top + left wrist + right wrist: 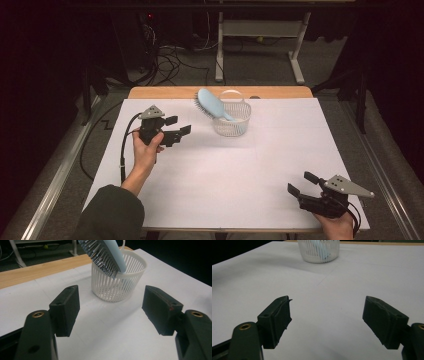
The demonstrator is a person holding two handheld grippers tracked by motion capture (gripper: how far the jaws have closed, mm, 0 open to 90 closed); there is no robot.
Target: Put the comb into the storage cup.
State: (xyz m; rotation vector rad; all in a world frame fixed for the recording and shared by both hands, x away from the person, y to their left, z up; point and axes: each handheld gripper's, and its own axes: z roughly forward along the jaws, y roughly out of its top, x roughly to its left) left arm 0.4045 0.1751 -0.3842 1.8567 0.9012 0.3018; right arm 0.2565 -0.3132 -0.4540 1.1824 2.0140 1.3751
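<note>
Since the hairbrush (212,103) stands handle-down in the basket (239,126), I judge placing done | left gripper (177,126) beside basket, released, empty | right gripper (300,184) well off, released, empty | only retreat left

We have the basket (232,120) standing on the table (280,145) at about twelve o'clock from the table's middle, near the far edge. The hairbrush (212,103) stands in it, handle down, its head leaning out over the rim toward ten o'clock. The left gripper (177,127) sits at nine o'clock of the basket, near it, jaws spread and facing it. The right gripper (302,183) sits at five o'clock, well apart, by the table's near edge, jaws spread.
</note>
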